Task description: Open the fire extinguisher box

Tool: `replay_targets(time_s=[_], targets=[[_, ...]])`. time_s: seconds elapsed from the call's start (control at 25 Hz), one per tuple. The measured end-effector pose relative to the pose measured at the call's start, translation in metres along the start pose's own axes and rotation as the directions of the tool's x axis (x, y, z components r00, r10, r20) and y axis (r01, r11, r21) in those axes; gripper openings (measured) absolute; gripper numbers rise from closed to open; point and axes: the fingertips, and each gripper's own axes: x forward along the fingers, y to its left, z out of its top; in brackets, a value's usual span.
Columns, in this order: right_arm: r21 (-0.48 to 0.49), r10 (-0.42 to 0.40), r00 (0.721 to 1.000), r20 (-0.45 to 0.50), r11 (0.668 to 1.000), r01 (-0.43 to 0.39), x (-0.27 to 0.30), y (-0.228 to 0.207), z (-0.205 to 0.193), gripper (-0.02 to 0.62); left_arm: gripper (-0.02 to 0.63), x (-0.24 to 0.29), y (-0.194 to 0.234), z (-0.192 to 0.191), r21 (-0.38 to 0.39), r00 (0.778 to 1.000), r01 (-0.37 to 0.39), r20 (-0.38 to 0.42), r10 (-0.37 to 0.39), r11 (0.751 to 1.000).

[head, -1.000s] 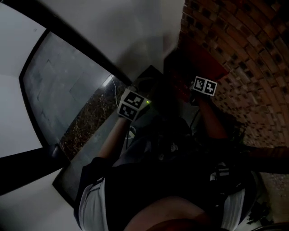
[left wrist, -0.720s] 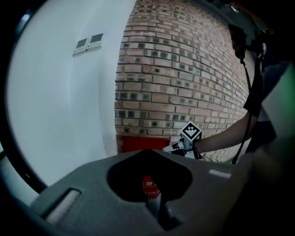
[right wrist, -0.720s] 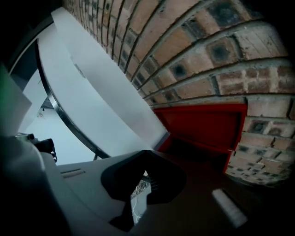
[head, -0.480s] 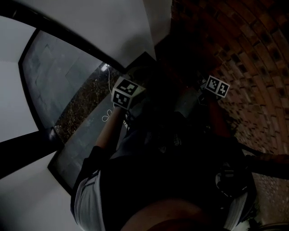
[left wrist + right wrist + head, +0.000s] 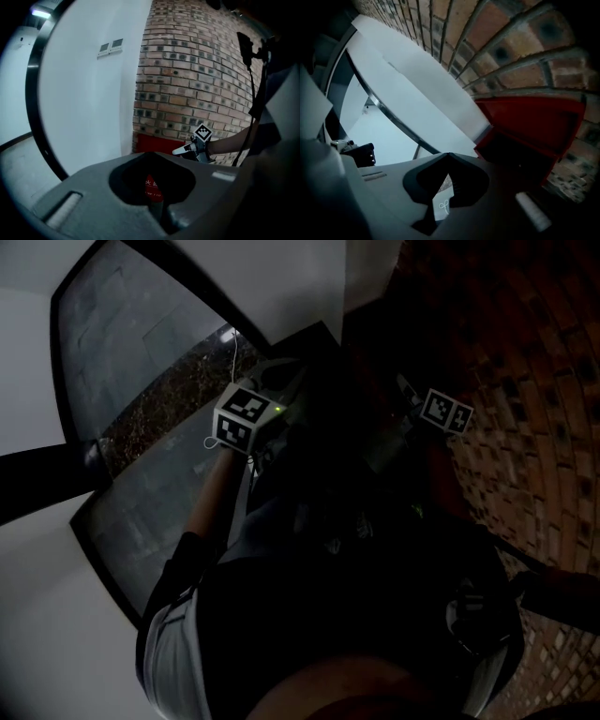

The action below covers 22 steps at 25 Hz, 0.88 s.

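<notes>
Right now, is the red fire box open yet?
I can't tell that it is. Done: nothing clear. In hand: the left tool and right tool are shut and empty, near the red box by the brick wall; neither grips it. Still to do: grab it and open it.

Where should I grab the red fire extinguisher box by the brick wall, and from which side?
Probably the red front rim of the fire extinguisher box, approached from the front: it stands proud of the brick wall around a dark panel, thin enough for jaws. No handle shows. The right gripper is shut, so open it first.
</notes>
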Motion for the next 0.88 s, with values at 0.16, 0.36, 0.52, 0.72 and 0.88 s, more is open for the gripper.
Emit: replay_targets(time_s=[0.16, 0.36, 0.52, 0.72, 0.88], targets=[[-0.021, 0.071, 0.996, -0.063, 0.997, -0.072, 0.028, 0.031, -0.009, 0.002, 0.0, -0.026, 0.017, -0.02, -0.063, 0.997, -0.075, -0.004, 0.075, 0.995], [-0.071, 0.132, 0.987, -0.091, 0.988, -0.139, 0.053, 0.082, -0.008, 0.002, 0.0, -0.056, 0.046, -0.037, -0.117, 0.992, -0.123, 0.025, 0.127, 0.985], [-0.11, 0.184, 0.98, -0.07, 0.975, -0.191, 0.073, 0.13, -0.002, 0.002, 0.0, -0.084, 0.074, -0.047, -0.143, 0.988, -0.135, 0.06, 0.145, 0.98], [-0.23, 0.207, 0.974, -0.094, 0.947, -0.224, 0.115, 0.194, -0.012, 0.002, 0.0, -0.132, 0.126, -0.064, -0.172, 0.976, -0.186, 0.084, 0.203, 0.967], [-0.279, 0.245, 0.96, -0.132, 0.921, -0.273, 0.158, 0.246, -0.017, 0.002, 0.0, -0.17, 0.17, -0.076, -0.207, 0.957, -0.239, 0.114, 0.266, 0.949]])
